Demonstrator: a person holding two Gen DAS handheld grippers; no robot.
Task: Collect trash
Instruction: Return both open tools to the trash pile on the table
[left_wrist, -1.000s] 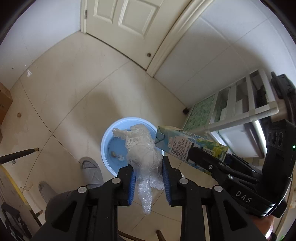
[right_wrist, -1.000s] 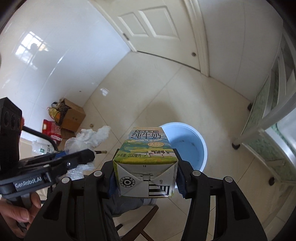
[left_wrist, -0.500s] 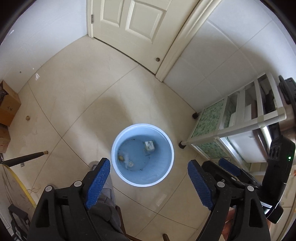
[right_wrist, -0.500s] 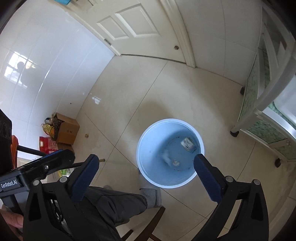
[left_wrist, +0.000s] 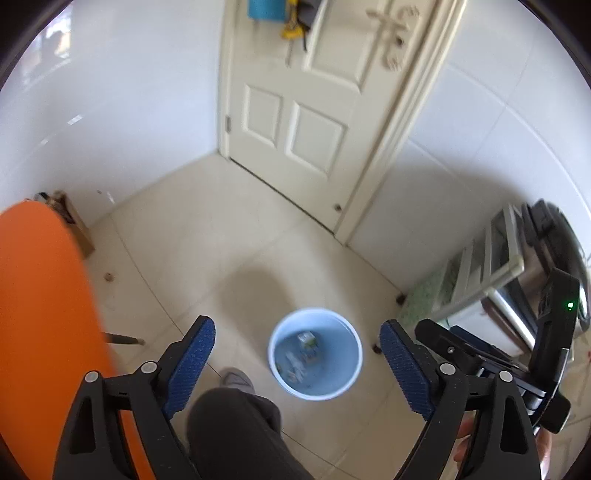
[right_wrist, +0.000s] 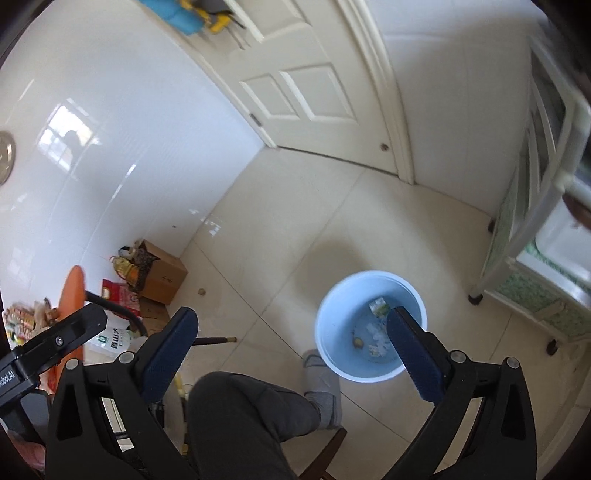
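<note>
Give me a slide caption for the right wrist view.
Open right gripper above a blue bin holding a milk carton and scraps.

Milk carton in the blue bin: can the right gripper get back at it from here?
Probably yes. The right gripper is open and empty above the blue bin, which has no lid. The milk carton lies exposed at the bottom. Only the bin's depth might hinder the fingers.

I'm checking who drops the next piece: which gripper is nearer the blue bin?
Right, probably. The right gripper hangs above the blue bin, one finger overlapping its rim. The left gripper frames the bin from higher up, and the bin looks smaller in its view.
</note>
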